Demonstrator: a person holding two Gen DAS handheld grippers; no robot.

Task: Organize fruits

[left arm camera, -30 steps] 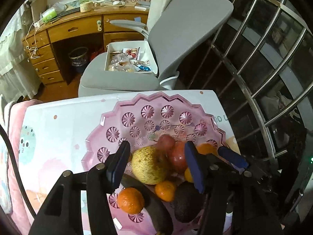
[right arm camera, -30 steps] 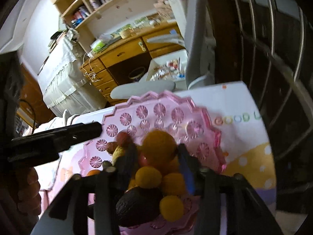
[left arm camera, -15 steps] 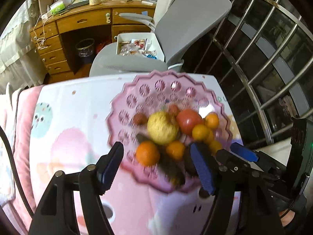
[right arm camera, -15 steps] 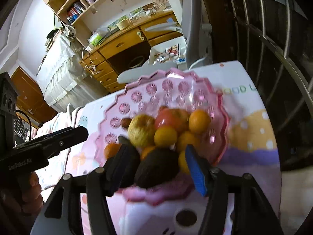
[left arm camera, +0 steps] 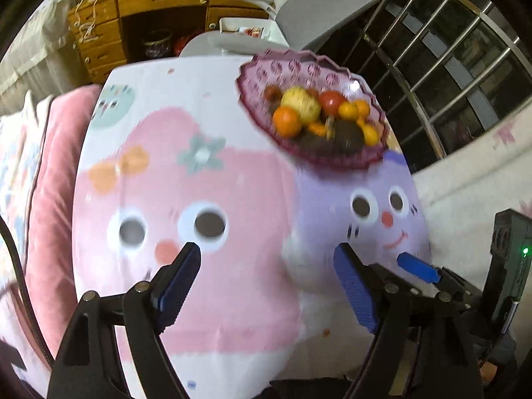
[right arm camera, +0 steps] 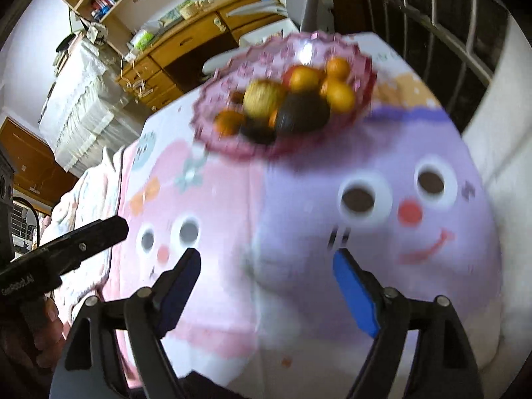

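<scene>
Fruits (left arm camera: 319,116) lie heaped in pink bowl (left arm camera: 299,66), far end of cartoon-print cloth (left arm camera: 206,299), well apart from my claws. Left gripper (left arm camera: 267,266) and right gripper (right arm camera: 267,267): jaws just opening, now apart, nothing between, above cloth.

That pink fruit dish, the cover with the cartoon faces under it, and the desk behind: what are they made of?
The pink dish looks like translucent moulded plastic, perhaps glass: glossy highlights and pressed rosettes on a scalloped rim. The cartoon-face cover seems a soft printed fabric or thin vinyl; it drapes over the edge, matte, but blur leaves it open. The desk looks like varnished wood, with a warm orange-brown sheen.
</scene>
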